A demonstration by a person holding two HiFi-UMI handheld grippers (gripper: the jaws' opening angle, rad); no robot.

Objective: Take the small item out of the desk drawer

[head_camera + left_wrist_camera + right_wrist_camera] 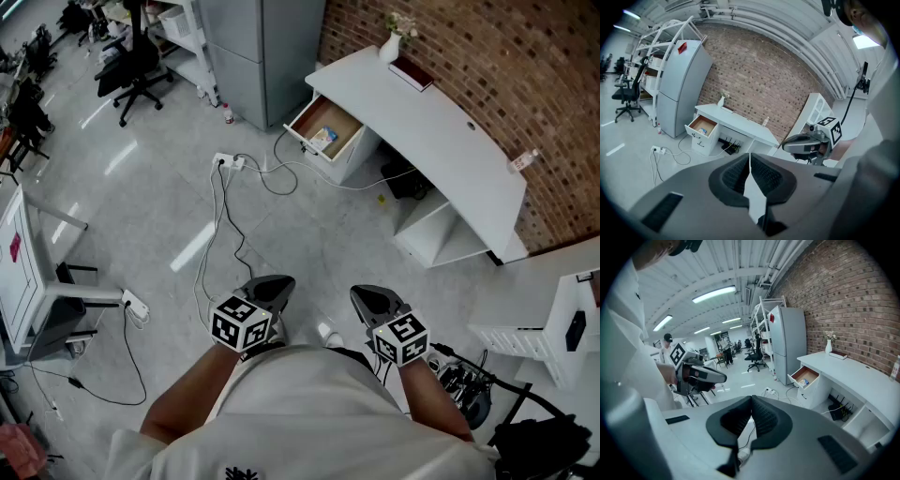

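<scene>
1. The small item (pixel 322 140), a light packet with some blue on it, lies on the brown bottom of the open drawer (pixel 302 141). Nothing touches it.
2. The drawer is pulled out from the end of the white desk (pixel 441 131) nearest the grey cabinet (pixel 262 47). Its front edge juts out over the floor (pixel 309 234).
3. The desk runs along the brick wall (pixel 487 56). A vase (pixel 391 45) and a book (pixel 411 73) sit near the drawer end, and a bottle (pixel 523 161) stands toward the other end.
4. Grey floor stretches between the drawer and the person. Cables (pixel 223 197) cross it, trailing from a power strip (pixel 228 161) near the drawer front.
5. The left gripper (pixel 272 286) and the right gripper (pixel 373 298) are side by side close to the person's body, well apart from the drawer. Each has its jaws closed together, with nothing between them.
</scene>
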